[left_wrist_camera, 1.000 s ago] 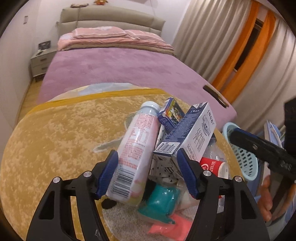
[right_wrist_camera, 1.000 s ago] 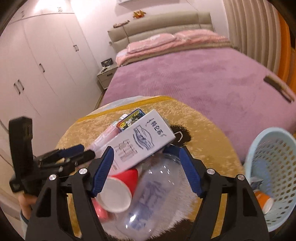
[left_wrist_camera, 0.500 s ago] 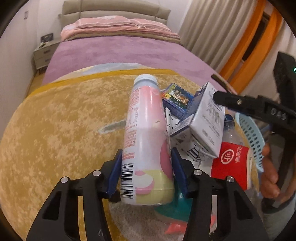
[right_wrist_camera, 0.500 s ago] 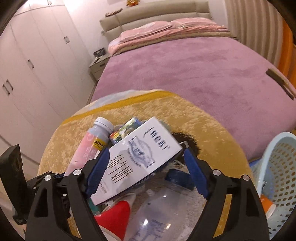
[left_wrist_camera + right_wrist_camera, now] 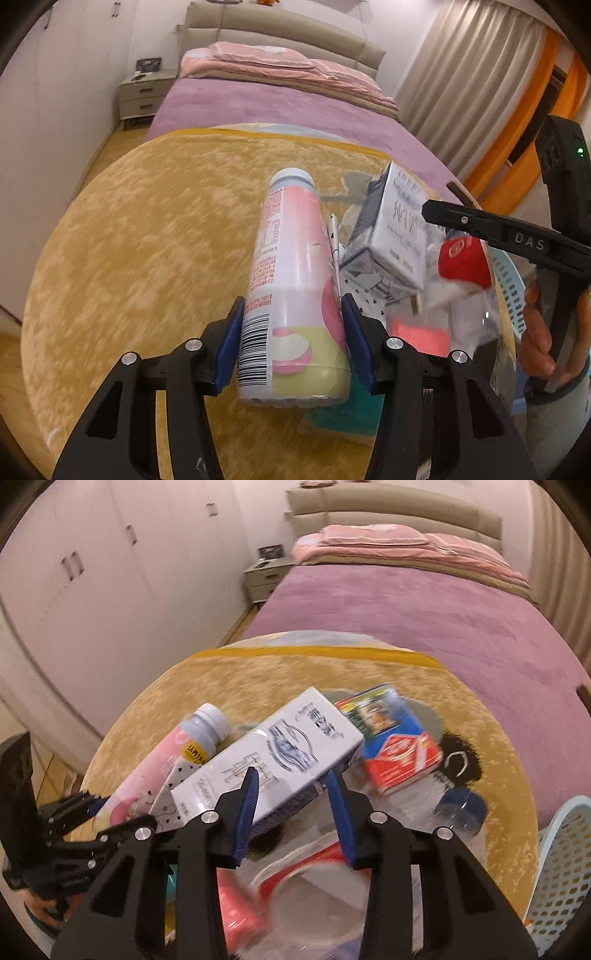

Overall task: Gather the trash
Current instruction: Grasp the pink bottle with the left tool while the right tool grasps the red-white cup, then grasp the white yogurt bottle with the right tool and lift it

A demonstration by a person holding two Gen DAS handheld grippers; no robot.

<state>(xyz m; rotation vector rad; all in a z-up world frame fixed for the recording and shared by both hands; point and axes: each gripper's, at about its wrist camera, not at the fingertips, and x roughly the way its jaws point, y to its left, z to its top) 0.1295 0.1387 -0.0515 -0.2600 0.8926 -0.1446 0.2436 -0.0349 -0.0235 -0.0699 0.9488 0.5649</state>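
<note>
**Both grippers clamped on trash over the yellow rug**

In the left wrist view, the left gripper (image 5: 292,334) sits at the lower centre of the frame, its blue pads pressed against both sides of a pink-and-white drink bottle (image 5: 291,291), near the barcoded base. The bottle points up the frame, cap toward the bed (image 5: 258,103).

In the right wrist view, the right gripper (image 5: 293,812) sits at the lower centre, its jaws having just closed in on a white milk carton (image 5: 273,764). The carton lies slanted between the blue pads; they appear to press its sides, though motion blur makes the contact hard to confirm.

The remaining trash is heaped on the yellow rug (image 5: 147,240). A colourful small box (image 5: 391,738) lies just right of the carton, a clear bottle with a blue cap (image 5: 460,806) lower right of that, and a red paper cup (image 5: 317,864) under the right gripper. A light-blue perforated basket (image 5: 561,867) stands at the right edge of the frame. A hand (image 5: 543,332) grips the right tool's handle at the right of the left view.
</note>
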